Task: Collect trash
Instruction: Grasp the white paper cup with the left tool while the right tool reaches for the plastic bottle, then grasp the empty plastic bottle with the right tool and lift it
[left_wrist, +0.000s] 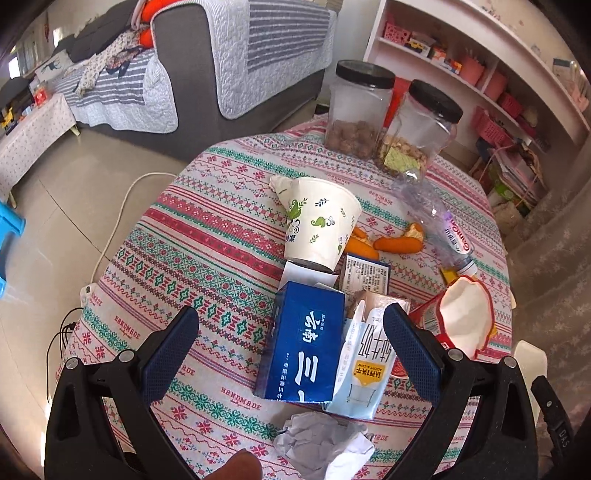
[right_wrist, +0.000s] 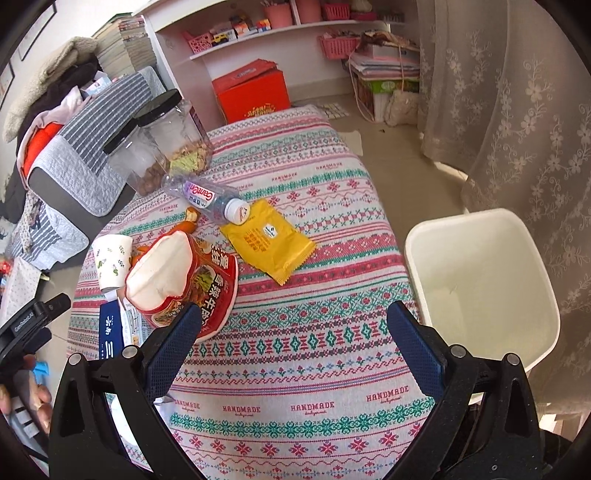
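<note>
Two pairs of tongs over a worktop (right_wrist: 295, 369) under a patterned cloth. Left tongs (left_wrist: 291, 343) spread wide, gripping nothing, hovering above a blue carton (left_wrist: 306, 339) and a pale milk carton (left_wrist: 364, 369) lying touching, side by side; crumpled white paper (left_wrist: 325, 443) at the near edge just below. Beyond, a tipped paper cup (left_wrist: 321, 225), orange peel (left_wrist: 397, 243), a flattened clear bottle (left_wrist: 436, 214). Two black-lidded jars (left_wrist: 360, 107) toward the far edge. Further right, a crushed red noodle cup (right_wrist: 184, 277), then a yellow wrapper (right_wrist: 267, 240) near the middle, its corner touching the bottle cap. Right tongs (right_wrist: 293, 339) likewise wide and empty above bare cloth. White bin (right_wrist: 480, 284) on the floor, just beside the worktop's right edge.
</note>
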